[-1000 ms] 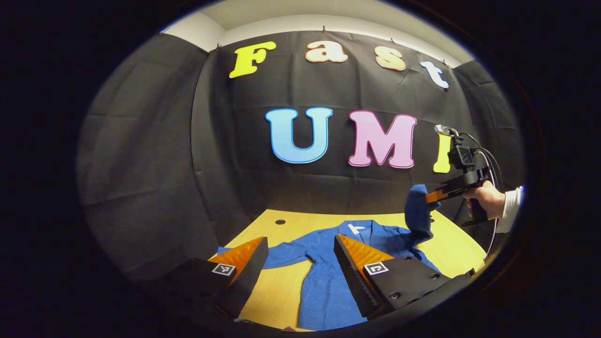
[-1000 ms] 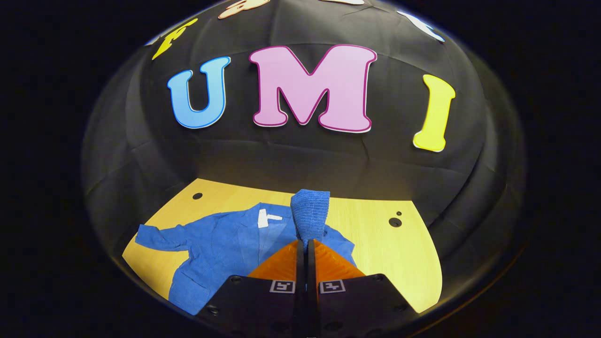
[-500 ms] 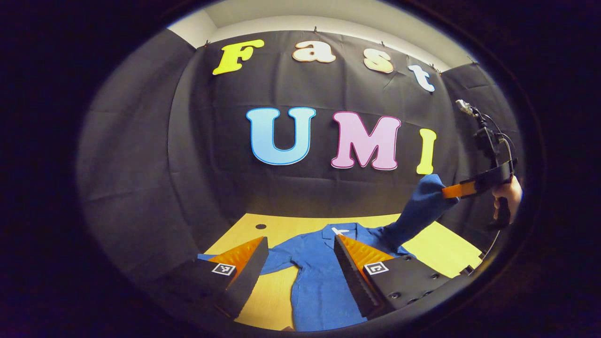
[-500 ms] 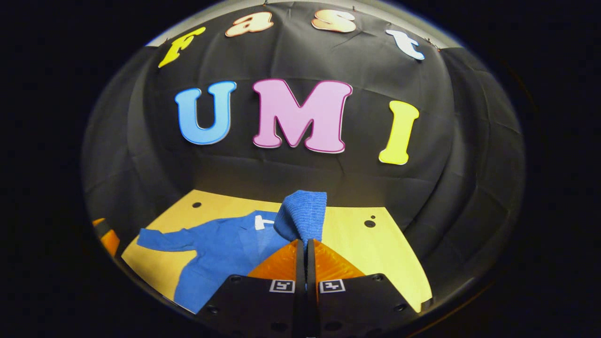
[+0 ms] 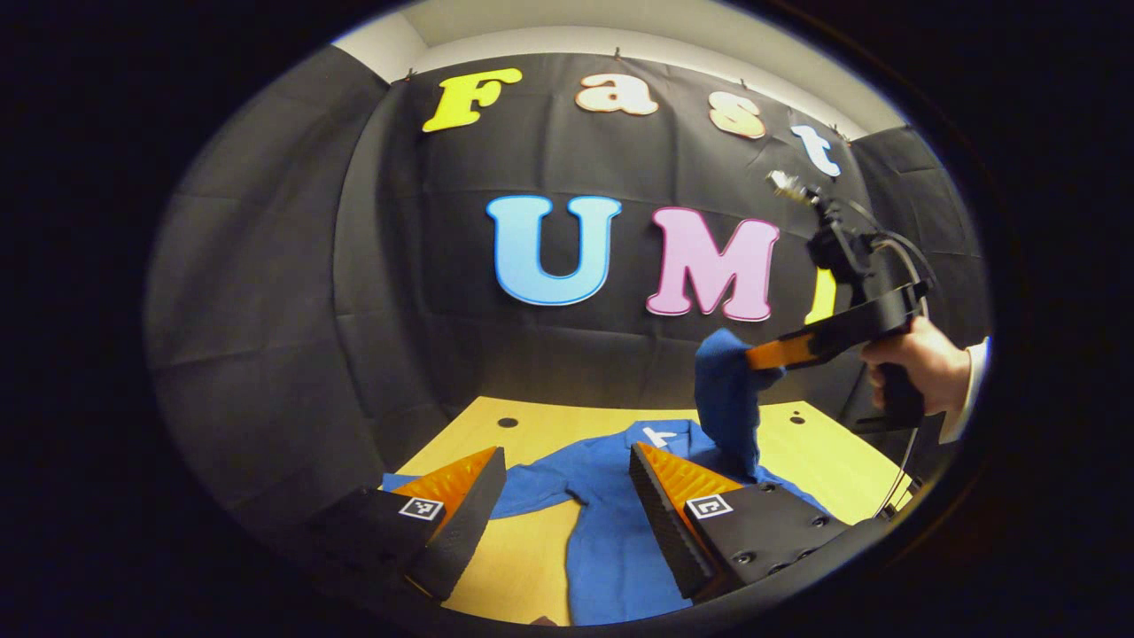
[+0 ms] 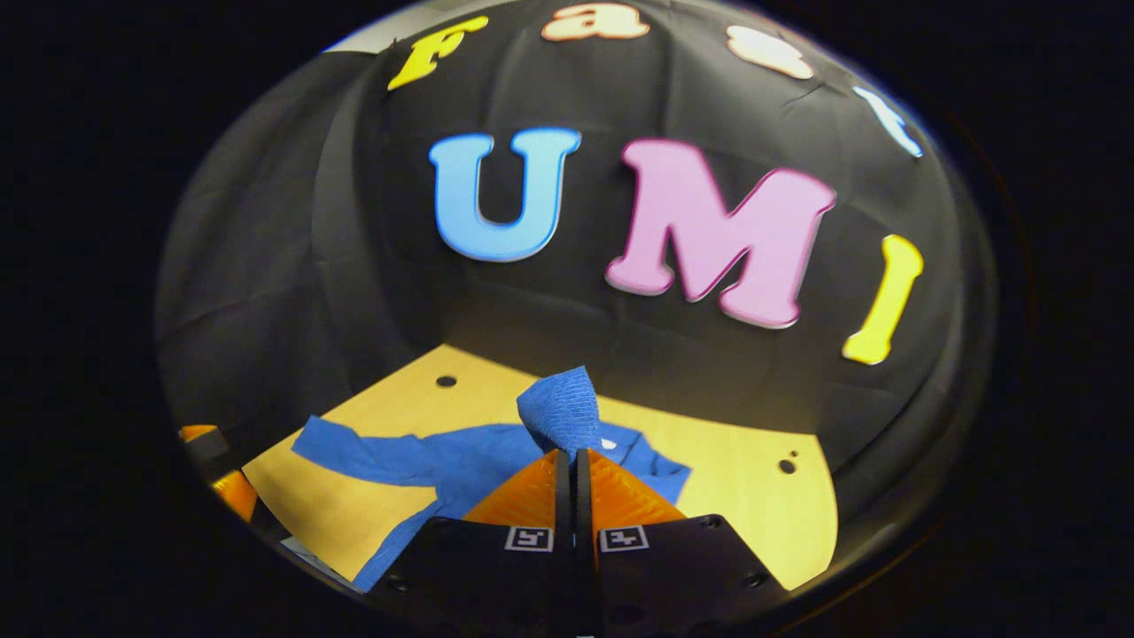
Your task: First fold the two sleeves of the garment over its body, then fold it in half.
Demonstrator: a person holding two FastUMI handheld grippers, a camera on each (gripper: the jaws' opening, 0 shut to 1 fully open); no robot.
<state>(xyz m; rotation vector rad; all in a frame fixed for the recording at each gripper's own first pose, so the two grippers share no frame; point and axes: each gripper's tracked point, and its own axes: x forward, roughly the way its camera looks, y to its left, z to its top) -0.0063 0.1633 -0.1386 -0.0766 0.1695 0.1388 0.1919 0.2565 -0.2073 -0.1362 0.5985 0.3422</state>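
The garment [image 5: 611, 523] lies spread on the tabletop [image 5: 523, 554], 1 sleeve [image 6: 354, 447] stretched flat to its side. The other sleeve [image 5: 726, 399] is raised above the garment's body, pinched in the right tongs [image 6: 569, 454]. The left tongs [image 5: 567, 474] hover, fingers apart, over the garment's near part.

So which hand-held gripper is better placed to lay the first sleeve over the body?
Right. The right hand-held gripper is shut on the lifted sleeve, above the garment. The left hand-held gripper hangs open, holding nothing.
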